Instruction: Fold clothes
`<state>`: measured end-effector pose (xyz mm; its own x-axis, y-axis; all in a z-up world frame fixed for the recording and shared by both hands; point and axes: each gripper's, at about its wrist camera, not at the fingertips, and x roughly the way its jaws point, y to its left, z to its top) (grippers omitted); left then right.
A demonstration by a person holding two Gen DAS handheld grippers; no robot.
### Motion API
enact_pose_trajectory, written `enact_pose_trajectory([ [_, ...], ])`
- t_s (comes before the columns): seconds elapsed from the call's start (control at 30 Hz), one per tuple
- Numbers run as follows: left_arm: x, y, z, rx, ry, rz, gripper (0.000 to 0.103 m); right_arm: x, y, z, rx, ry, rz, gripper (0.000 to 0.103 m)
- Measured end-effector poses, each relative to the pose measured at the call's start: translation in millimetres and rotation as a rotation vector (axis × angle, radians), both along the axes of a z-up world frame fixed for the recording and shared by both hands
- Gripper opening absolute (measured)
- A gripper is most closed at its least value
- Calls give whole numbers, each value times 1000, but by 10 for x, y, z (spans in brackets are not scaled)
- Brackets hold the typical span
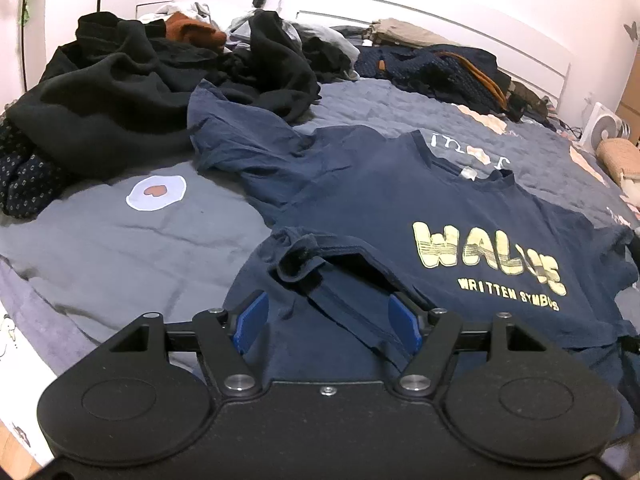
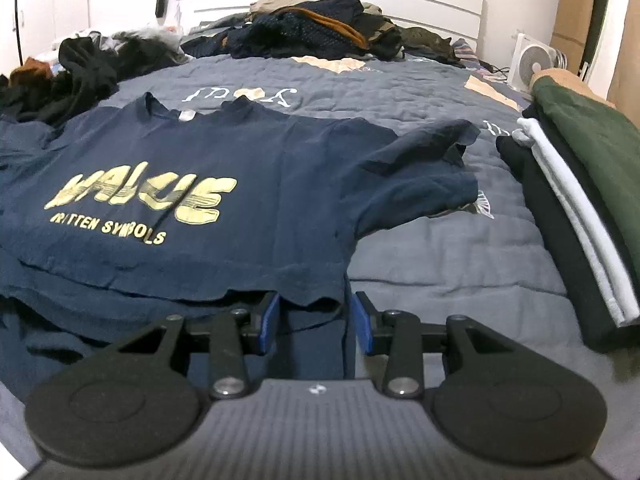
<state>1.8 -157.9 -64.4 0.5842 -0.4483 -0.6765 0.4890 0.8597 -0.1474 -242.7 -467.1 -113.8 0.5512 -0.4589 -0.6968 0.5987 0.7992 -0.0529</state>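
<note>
A navy T-shirt (image 1: 380, 184) with a yellow "VALUE WRITTEN SYMBOLS" print lies face up on the grey bedspread (image 1: 120, 248), collar toward the headboard. My left gripper (image 1: 327, 320) hovers low over the shirt's near left corner. Its blue pads stand wide apart, and a rumpled, turned-over piece of hem lies loose between them. In the right wrist view the same T-shirt (image 2: 260, 168) spreads out with one sleeve crumpled to the right. My right gripper (image 2: 316, 320) sits at the near right hem corner. Fabric lies between its pads with a gap beside the right pad.
A heap of black and dark clothes (image 1: 120, 92) fills the far left of the bed. More dark garments (image 2: 320, 28) lie by the white headboard. A folded stack (image 2: 568, 208) of green, white and black clothes runs along the right edge. A white fan (image 2: 536, 60) stands beyond it.
</note>
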Motion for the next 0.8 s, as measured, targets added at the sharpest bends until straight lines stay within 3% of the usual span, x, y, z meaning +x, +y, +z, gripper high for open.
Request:
enact_pose_trajectory([
  [0.1,2,1,-10,3,5,3,69,0,-31,-13,21,-14,-15,38],
  [0.17,0,6,-7,0,7,5,69,-2,-56,-16,40,-26,-32,32],
  [0.23,3,11,-6,-3,8,8,69,-5,-80,-17,58,-38,-49,18],
  [0.33,14,22,-1,-7,8,14,69,-46,-107,21,60,-79,-76,6],
  [0.57,209,117,65,6,-22,26,69,-188,-266,89,129,-190,-152,4],
  [0.8,396,61,6,116,-90,-31,67,-96,-198,55,126,-162,-101,5],
])
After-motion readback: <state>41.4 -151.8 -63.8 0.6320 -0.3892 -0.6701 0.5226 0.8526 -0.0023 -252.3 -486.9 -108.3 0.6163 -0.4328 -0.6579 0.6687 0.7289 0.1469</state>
